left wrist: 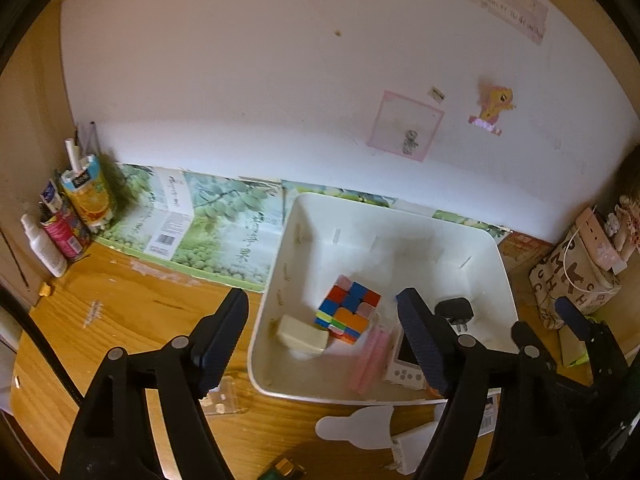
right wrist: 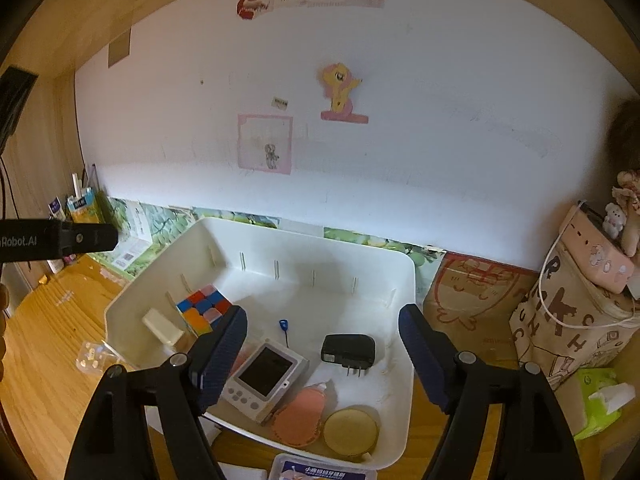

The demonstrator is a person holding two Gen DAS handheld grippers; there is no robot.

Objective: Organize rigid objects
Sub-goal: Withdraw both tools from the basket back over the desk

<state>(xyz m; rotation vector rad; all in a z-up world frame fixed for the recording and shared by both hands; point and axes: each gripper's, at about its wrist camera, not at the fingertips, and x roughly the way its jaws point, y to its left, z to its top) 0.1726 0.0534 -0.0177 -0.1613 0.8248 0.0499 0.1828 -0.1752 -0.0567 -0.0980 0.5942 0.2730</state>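
Observation:
A white bin [left wrist: 276, 280] [right wrist: 404, 360] stands on the wooden desk against the wall. In it lie a colourful puzzle cube [left wrist: 348, 308] [right wrist: 202, 306], a cream block [left wrist: 302, 336] [right wrist: 162, 326], a black plug adapter [left wrist: 454, 310] [right wrist: 348, 350], a white handheld device with a dark screen [right wrist: 262, 376] [left wrist: 400, 364], a pink flat piece [right wrist: 298, 416] [left wrist: 370, 360] and a round tan disc [right wrist: 350, 432]. My left gripper [left wrist: 324, 344] is open and empty above the bin's near left edge. My right gripper [right wrist: 322, 358] is open and empty over the bin's near side.
A clear plastic case [left wrist: 222, 398] [right wrist: 94, 356] lies on the desk left of the bin. White flat pieces [left wrist: 356, 426] and a white box [left wrist: 408, 446] lie in front. Bottles and a juice carton [left wrist: 88, 194] stand far left. A patterned bag [right wrist: 568, 320], green tissue pack [right wrist: 598, 400] and cardboard [right wrist: 468, 304] stand right.

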